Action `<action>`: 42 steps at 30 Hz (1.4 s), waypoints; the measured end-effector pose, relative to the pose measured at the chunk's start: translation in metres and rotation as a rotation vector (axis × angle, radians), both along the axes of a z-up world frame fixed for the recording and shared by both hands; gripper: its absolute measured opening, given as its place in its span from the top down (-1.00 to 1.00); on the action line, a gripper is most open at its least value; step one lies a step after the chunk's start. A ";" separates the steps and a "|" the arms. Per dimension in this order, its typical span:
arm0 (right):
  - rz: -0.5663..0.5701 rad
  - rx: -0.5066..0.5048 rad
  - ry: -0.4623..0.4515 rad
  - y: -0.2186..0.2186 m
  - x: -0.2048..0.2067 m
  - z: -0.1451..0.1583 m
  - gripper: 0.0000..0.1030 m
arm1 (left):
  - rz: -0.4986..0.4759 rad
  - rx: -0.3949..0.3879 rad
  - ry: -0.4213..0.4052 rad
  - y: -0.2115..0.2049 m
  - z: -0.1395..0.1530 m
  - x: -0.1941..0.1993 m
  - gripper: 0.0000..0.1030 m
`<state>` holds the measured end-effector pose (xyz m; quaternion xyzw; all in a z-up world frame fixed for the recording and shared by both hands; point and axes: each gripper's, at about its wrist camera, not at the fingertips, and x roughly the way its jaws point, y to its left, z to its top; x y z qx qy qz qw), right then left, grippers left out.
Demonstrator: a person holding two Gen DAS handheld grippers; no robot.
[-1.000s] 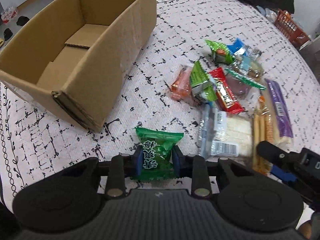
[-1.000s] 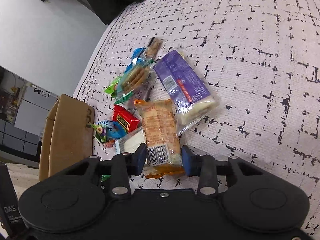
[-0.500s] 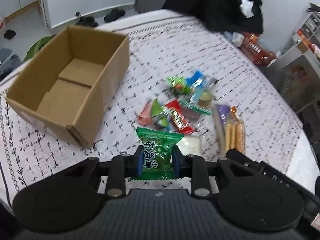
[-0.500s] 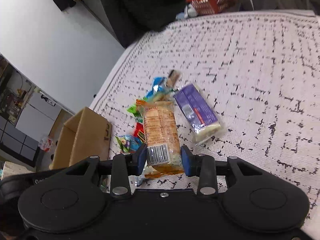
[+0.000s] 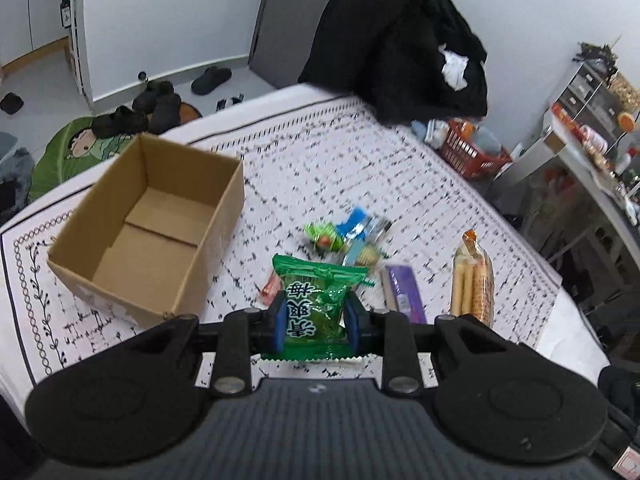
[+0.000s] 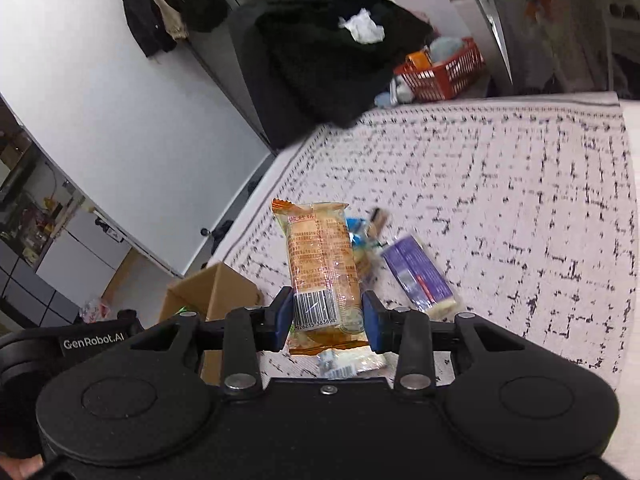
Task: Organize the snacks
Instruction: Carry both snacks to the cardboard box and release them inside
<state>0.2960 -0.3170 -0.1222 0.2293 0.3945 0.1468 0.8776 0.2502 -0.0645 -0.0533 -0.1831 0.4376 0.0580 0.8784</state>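
Holding one snack each, you have both lifted clear of the bed: left gripper [image 5: 315,322] clamped on the green pack [image 5: 316,308], right gripper [image 6: 327,320] on the orange pack [image 6: 322,264], ready for the box [image 5: 148,228] near the bed's left edge.

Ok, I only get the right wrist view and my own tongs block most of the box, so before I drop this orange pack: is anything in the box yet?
Observer: No. In the left wrist view, the cardboard box is open on top and only its bare floor shows.
Operator: What's on the left side?
Observer: The left tongs are shut on a green packet.
Operator: Anything loose near the box?
Observer: A small red-orange wrapper lies on the cloth to the right of the box, partly hidden behind the green packet.
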 end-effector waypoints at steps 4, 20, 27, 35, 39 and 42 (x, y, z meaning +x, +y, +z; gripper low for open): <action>-0.011 0.001 -0.028 0.003 -0.006 0.016 0.30 | -0.014 -0.006 -0.035 0.003 0.020 0.000 0.45; 0.015 -0.037 -0.111 0.034 -0.017 0.061 0.30 | 0.005 -0.010 -0.127 0.043 0.058 -0.012 0.45; 0.021 -0.042 -0.115 0.058 -0.021 0.060 0.30 | 0.022 -0.030 -0.136 0.072 0.051 -0.017 0.45; 0.035 -0.077 -0.122 0.091 -0.023 0.056 0.30 | 0.048 -0.069 -0.144 0.111 0.033 -0.018 0.45; 0.041 -0.100 -0.125 0.109 -0.024 0.054 0.30 | 0.078 -0.114 -0.159 0.134 0.019 -0.018 0.45; 0.052 -0.118 -0.122 0.124 -0.023 0.051 0.30 | 0.095 -0.128 -0.170 0.147 0.006 -0.018 0.45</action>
